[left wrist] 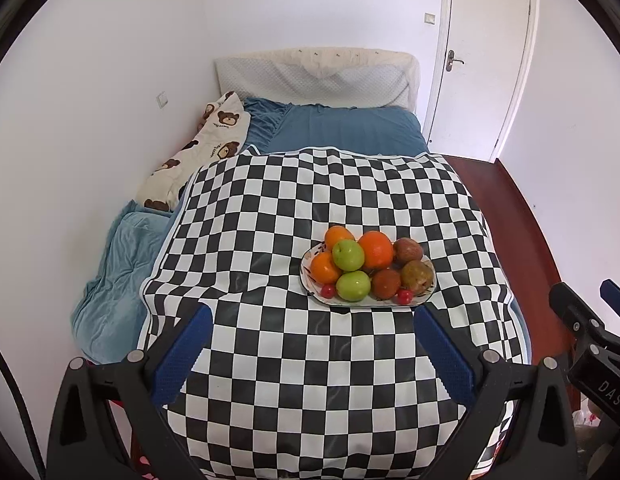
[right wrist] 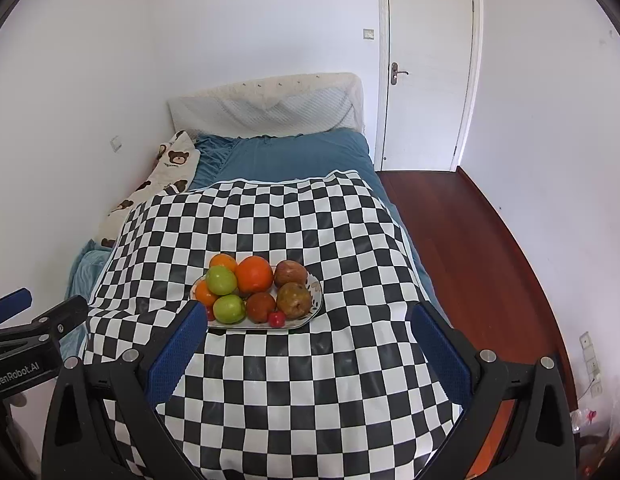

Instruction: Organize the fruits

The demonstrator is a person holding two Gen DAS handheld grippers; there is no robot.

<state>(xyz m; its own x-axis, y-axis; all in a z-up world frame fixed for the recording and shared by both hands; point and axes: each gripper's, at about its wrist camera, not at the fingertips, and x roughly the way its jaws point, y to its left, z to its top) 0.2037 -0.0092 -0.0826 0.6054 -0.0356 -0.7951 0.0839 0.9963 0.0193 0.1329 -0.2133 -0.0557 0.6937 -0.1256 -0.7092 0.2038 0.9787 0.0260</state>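
Both grippers, left (left wrist: 310, 344) and right (right wrist: 307, 344), fingers apart, empty; fruits seemingly all piled on plate (left wrist: 310, 258); we advise one-at-a-time grasps.

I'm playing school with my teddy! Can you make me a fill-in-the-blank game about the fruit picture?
1. All the fruit sits piled on one ____ on the checkered cloth.
2. There are two ____ apples on it.
3. The left tongs and right tongs are both ____ and hold nothing.
4. The white door behind the bed is ____.

Missing words: plate; green; open; closed
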